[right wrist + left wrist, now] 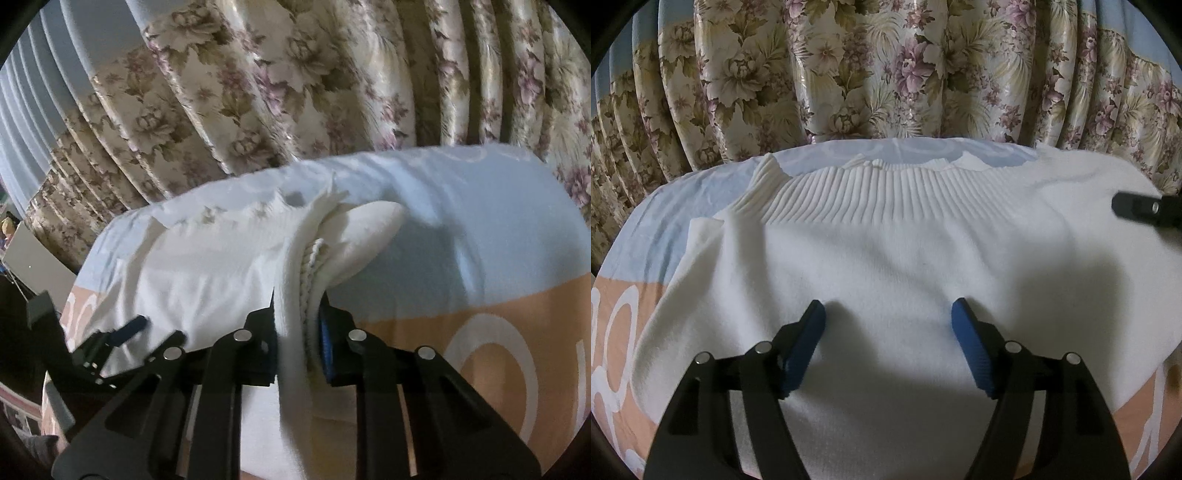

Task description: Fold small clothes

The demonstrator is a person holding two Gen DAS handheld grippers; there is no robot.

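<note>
White sweater (886, 266) lies spread on the bed (657, 229), ribbed hem at the far side. Its right edge is pinched in the right gripper (297, 332); the left gripper (888, 314) hovers spread wide over the middle, so the fold would run leftward.

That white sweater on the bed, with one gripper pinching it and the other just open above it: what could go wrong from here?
1. The right gripper clamps a thick bunch of the white sweater; layers could slip out unevenly and spoil the fold.
2. The left gripper is open and holds nothing, so a pull by the right might drag the whole sweater across the bedsheet.
3. The ribbed hem is already rumpled and may crease further.
</note>
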